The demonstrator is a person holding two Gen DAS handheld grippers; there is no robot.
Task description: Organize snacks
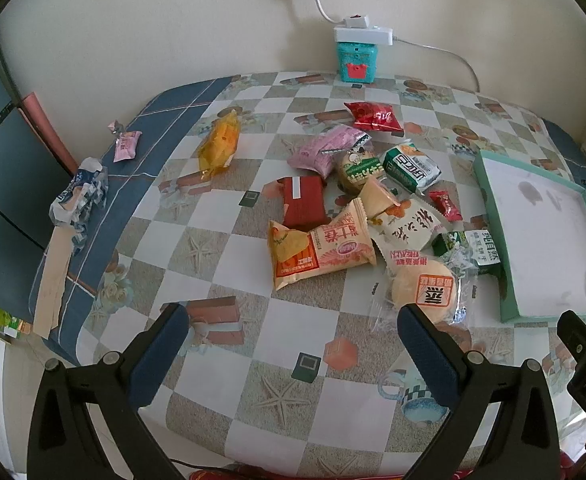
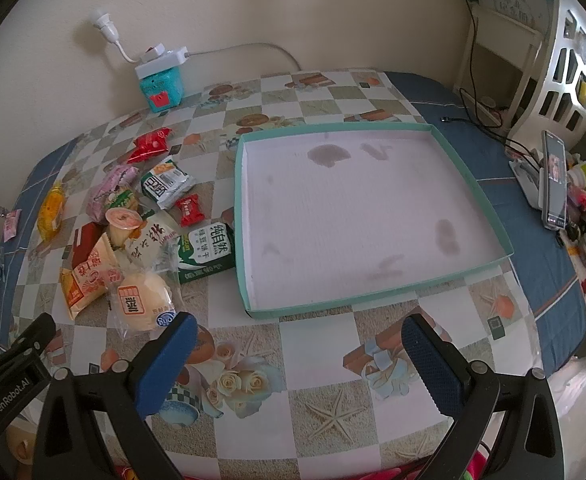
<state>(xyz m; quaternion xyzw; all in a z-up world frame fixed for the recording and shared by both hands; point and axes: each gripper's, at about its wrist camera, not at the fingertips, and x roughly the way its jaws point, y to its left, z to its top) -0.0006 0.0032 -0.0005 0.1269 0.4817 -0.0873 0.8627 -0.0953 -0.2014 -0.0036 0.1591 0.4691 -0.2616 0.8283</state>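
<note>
Your left claw (image 1: 293,344) was spread wide and held nothing, hovering over the near edge of the table (image 1: 229,408), which wore a checkered cloth printed with starfish, roses and gift boxes. Your right claw (image 2: 297,348) was likewise spread and empty, just short of the teal-rimmed tray (image 2: 373,298).

Ahead of your left claw lay the snack pile (image 1: 357,216): a round bun in clear wrap (image 1: 425,292) nearest, its wrapper touching a beige packet (image 1: 317,250) and a green-and-white biscuit pack (image 1: 473,250) that leaned against the tray's left wall. Behind them sat a dark red box (image 1: 303,202), a pink pouch (image 1: 325,150) and a red foil bag (image 1: 373,116). A yellow packet (image 1: 219,146) and a small pink sweet (image 1: 125,146) lay well apart to the left.

The tray itself was bare inside, its white floor stained. At the far edge, against the cream wall, stood a teal box (image 1: 357,60) with a white power strip (image 1: 363,34) on top. To your right a phone (image 2: 555,180) stood propped on a stand beside small clutter.
</note>
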